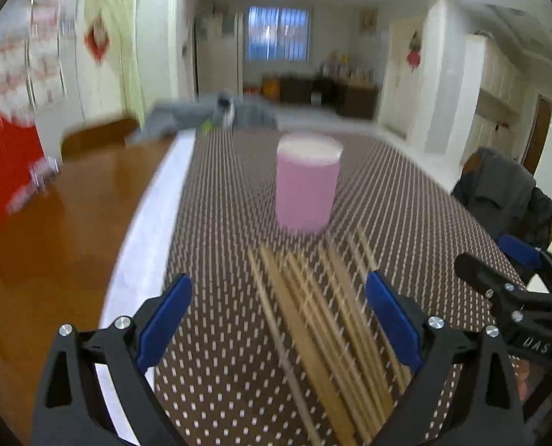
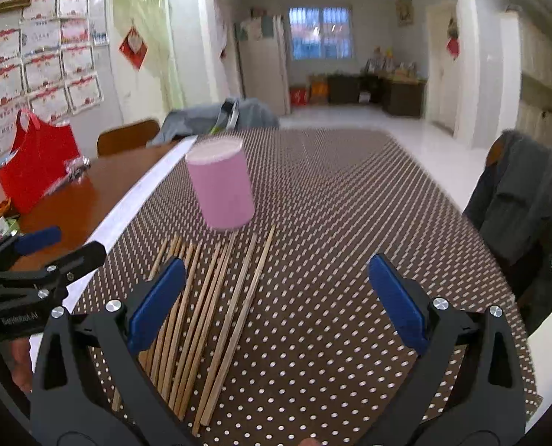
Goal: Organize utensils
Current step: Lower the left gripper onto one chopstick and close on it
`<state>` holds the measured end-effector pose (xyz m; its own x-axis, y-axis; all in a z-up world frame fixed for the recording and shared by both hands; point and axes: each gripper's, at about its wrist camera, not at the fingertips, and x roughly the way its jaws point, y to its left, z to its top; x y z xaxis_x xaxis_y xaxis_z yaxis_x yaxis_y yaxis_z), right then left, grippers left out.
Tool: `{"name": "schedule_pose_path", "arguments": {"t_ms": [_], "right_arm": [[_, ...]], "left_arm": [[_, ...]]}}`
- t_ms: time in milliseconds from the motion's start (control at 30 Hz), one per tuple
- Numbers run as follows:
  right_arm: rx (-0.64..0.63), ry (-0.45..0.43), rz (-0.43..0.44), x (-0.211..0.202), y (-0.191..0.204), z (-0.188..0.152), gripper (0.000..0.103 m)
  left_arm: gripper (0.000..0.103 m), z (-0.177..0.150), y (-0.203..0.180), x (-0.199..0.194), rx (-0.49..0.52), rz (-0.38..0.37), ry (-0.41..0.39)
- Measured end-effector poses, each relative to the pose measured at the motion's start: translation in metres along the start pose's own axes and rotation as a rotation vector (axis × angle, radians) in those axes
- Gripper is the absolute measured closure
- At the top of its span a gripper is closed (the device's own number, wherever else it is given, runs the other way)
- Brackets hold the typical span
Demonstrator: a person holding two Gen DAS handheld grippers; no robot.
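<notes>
Chopsticks [image 2: 209, 312] lower left, cup [image 2: 220, 182] above; both tools [image 1: 279, 316] [image 2: 276, 297] spread, empty. Pinch one pair mid-length, lift level.

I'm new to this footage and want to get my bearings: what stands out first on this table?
A pink cylindrical holder stands upright on the brown dotted tablecloth, near its left edge. Just in front of it lies a loose row of wooden chopsticks, flat on the cloth. Both grippers, left and right, hover with jaws open and empty; a red bag sits on the bare wood at left.
</notes>
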<state>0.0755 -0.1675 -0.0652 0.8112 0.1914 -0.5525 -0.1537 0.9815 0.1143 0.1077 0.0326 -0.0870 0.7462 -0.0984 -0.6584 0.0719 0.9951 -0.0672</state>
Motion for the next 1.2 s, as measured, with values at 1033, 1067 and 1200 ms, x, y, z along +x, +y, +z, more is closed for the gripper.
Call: {"name": "schedule_pose_path", "arguments": {"t_ms": [1033,1067,1200], "right_arm": [[-0.07,0.346,0.018,0.108,0.003,-0.011,0.006],[-0.079,0.352,0.012,0.11,0.005,-0.011,0.006],[-0.126,0.388,-0.019,0.122,0.011,-0.01,0.007]], "left_arm": [[0.049,0.0,0.02,0.113,0.065,0.097,0.328],[0.051,0.001,0.018,0.114,0.081,0.093,0.326],[0.073,0.002,0.013,0.113,0.106,0.043,0.332]]}}
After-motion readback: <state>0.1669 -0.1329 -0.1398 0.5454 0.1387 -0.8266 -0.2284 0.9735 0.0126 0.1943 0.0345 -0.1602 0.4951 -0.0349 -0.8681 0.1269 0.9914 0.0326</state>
